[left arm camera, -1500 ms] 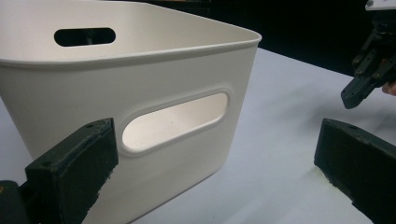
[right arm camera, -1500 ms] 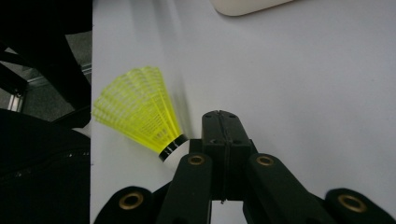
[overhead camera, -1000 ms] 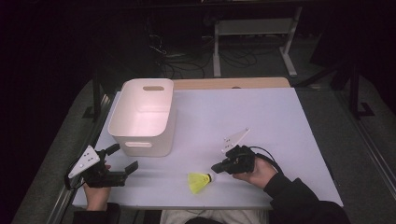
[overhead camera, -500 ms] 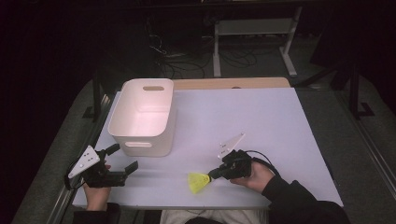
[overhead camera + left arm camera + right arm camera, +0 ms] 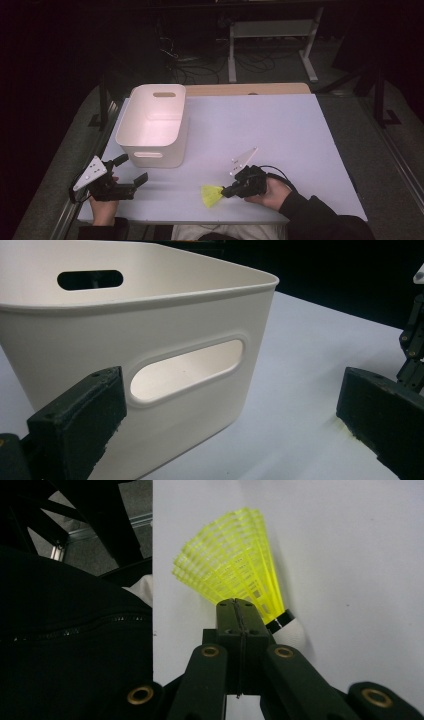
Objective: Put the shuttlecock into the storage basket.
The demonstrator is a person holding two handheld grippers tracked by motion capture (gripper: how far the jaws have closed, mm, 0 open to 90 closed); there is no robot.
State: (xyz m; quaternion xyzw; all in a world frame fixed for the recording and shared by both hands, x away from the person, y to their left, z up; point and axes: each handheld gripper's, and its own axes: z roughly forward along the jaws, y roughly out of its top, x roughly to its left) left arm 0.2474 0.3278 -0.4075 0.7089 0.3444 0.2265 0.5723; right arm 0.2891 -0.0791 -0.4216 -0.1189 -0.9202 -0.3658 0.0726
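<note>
A yellow shuttlecock (image 5: pixel 212 195) lies on the white table near its front edge, its white cork (image 5: pixel 292 630) toward my right gripper (image 5: pixel 228 192). In the right gripper view the jaws of the right gripper (image 5: pixel 238 609) are pressed together, pinching the lower edge of the shuttlecock's mesh skirt (image 5: pixel 230 565) just beside the cork. My left gripper (image 5: pixel 132 169) hangs open at the front left, a short way in front of the white plastic bin (image 5: pixel 150 152). In the left gripper view the left gripper (image 5: pixel 230 410) points at the bin's handle slot (image 5: pixel 186 369), with nothing between its pads.
The bin (image 5: pixel 150 330) is empty and stands at the table's left side. A wooden strip (image 5: pixel 245 89) runs along the far edge. A person's dark sleeve (image 5: pixel 70 630) lies close to the front edge (image 5: pixel 225 221). A metal frame (image 5: pixel 272 35) and cables lie on the floor beyond.
My right gripper has shifted slightly toward the front edge and its grey plate has tilted. The shuttlecock stays at about the same spot. The left gripper has not moved.
</note>
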